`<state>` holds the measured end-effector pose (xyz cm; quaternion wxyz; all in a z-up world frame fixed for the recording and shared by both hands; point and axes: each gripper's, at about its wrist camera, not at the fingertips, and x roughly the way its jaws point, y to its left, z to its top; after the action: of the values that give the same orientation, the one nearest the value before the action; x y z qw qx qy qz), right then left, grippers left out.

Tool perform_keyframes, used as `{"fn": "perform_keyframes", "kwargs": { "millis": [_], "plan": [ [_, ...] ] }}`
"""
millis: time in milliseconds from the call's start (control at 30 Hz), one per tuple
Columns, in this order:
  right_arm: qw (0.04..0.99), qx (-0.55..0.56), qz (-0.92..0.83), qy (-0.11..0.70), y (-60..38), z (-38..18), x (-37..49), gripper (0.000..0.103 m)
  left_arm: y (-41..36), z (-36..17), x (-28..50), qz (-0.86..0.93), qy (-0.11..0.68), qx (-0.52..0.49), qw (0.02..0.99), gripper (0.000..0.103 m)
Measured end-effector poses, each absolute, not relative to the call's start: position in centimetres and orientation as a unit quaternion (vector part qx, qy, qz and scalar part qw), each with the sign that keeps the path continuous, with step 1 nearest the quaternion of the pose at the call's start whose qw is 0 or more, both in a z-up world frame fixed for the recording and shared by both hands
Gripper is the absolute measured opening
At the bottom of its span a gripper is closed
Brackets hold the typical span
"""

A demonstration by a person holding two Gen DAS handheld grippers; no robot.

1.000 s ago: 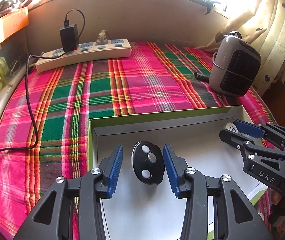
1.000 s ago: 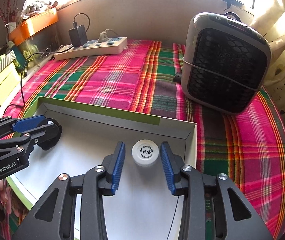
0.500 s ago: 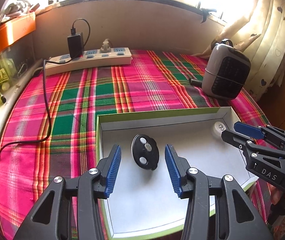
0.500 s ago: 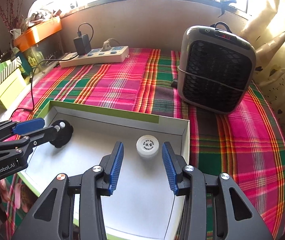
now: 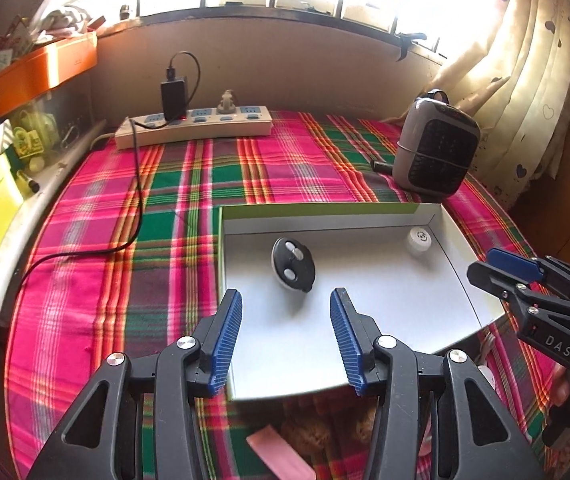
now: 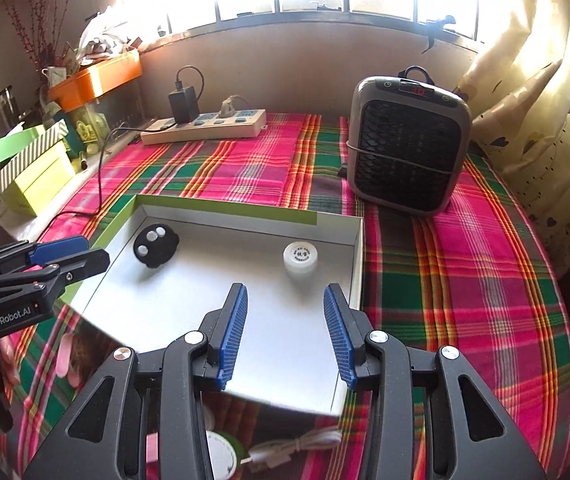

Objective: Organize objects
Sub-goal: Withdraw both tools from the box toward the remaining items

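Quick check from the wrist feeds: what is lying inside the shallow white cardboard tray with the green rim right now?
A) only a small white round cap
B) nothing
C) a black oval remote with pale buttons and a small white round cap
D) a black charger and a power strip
C: the black oval remote and the small white round cap both lie on the floor of the white tray, apart from each other, and neither open gripper touches them.

I see a pink-green plaid tablecloth (image 5: 189, 216) carrying a white shallow cardboard tray (image 5: 461, 256), beige power strip (image 5: 193, 130) and grey fan heater (image 5: 437, 152).
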<state>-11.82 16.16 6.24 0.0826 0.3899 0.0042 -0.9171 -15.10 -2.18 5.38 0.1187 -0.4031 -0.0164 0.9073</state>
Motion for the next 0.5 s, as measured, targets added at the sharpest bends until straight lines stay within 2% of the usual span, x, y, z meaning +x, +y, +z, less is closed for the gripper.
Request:
{"fn": "perform_keyframes", "kwargs": {
  "millis": [500],
  "plan": [
    [0.066,0.389,-0.919,-0.001,17.9,5.4,-7.0,0.041,-5.2,4.6,-10.0,0.909,-0.057,-0.398,0.107,0.045]
  ]
}}
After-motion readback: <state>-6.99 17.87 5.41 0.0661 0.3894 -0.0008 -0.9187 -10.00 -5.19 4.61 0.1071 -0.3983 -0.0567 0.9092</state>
